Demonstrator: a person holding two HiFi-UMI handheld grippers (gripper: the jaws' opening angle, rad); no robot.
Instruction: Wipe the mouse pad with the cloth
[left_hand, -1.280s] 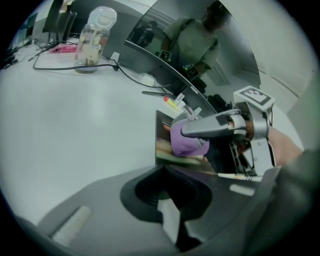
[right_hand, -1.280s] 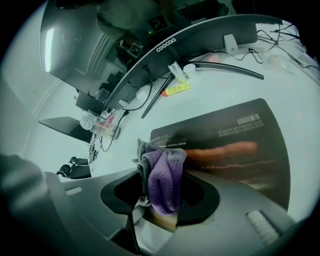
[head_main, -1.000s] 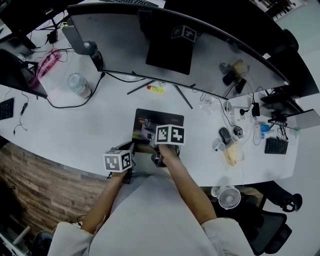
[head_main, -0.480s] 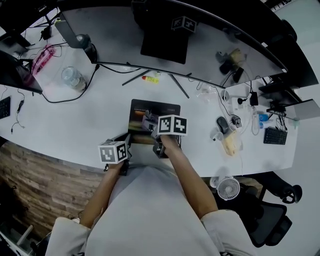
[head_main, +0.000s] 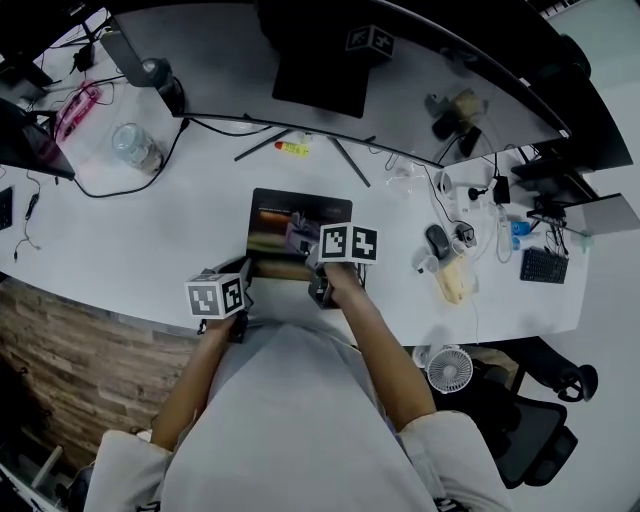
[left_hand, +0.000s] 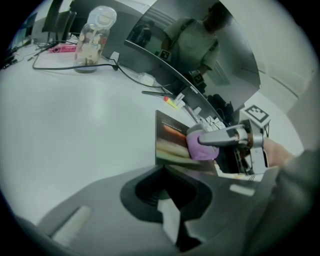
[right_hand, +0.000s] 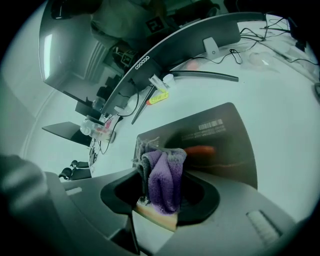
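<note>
A dark mouse pad (head_main: 290, 215) with an orange streak lies on the white desk (head_main: 130, 250), in front of the monitor. My right gripper (head_main: 306, 246) is over the pad's near-right part and is shut on a purple and grey cloth (right_hand: 162, 172). The cloth (left_hand: 200, 147) rests bunched on the pad (right_hand: 220, 140). My left gripper (head_main: 240, 275) sits at the pad's near-left corner (left_hand: 162, 145). Its jaws look closed, with only a thin pale sliver between them and nothing seen held.
A wide curved monitor (head_main: 350, 90) on splayed legs stands just behind the pad. A clear jar (head_main: 135, 148) is at the far left and a yellow marker (head_main: 291, 148) lies near the stand. A mouse (head_main: 436, 240) and cables lie to the right. The desk's front edge runs beneath my grippers.
The right gripper and its cloth have shifted slightly across the pad. The left gripper has stayed at the pad's near-left corner. The head camera has drifted.
</note>
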